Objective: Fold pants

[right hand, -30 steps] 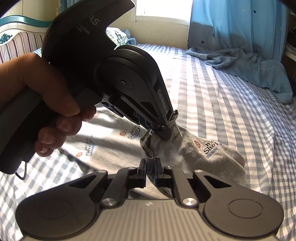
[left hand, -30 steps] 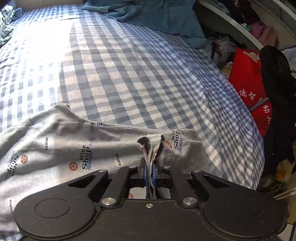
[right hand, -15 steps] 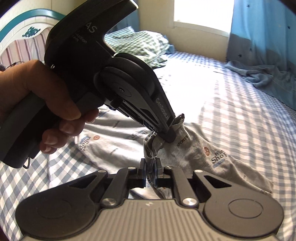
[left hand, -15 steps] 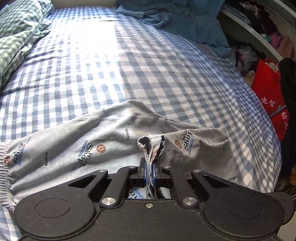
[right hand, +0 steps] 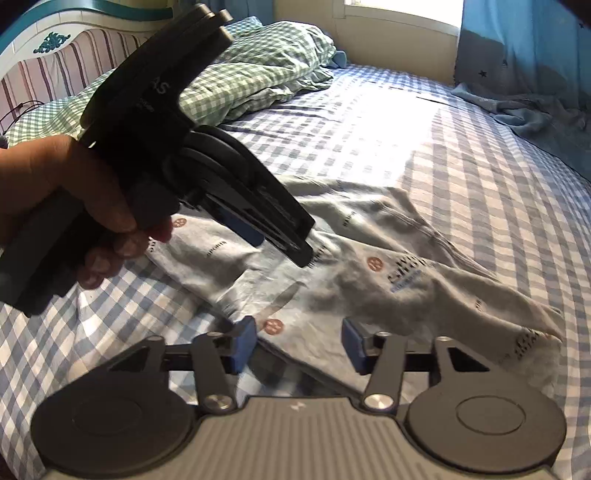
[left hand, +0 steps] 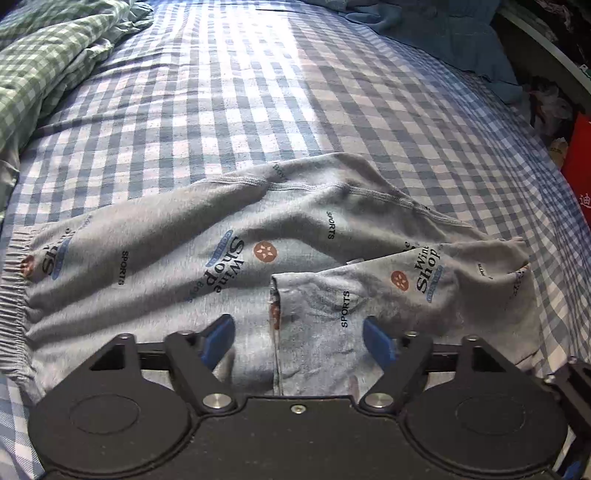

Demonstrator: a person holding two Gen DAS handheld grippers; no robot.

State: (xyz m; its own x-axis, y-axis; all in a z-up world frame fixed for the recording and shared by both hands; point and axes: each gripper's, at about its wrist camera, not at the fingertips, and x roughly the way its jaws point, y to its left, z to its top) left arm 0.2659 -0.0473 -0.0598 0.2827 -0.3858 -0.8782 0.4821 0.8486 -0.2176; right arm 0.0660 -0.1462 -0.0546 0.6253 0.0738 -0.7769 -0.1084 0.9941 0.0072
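Blue-checked bedsheet (left hand: 258, 92) fills frame; grey printed cotton pants (left hand: 258, 236) lie folded across centre. L gripper (left hand: 299, 338) and R gripper (right hand: 299, 345) both opening, nothing pinched. Fabric's light, floppy; grab at waistband, left edge.

One pair of grey printed pants (left hand: 258, 236) lies on one bed (left hand: 229, 110) with a blue checked sheet. Two claws hover over the pants: the left claw (left hand: 299, 332) and the right claw (right hand: 299, 343), each with two blue pads. One hand (right hand: 74, 206) shows. Beyond the pants lie one green checked quilt (right hand: 258, 70) and one blue cloth heap (left hand: 436, 33).
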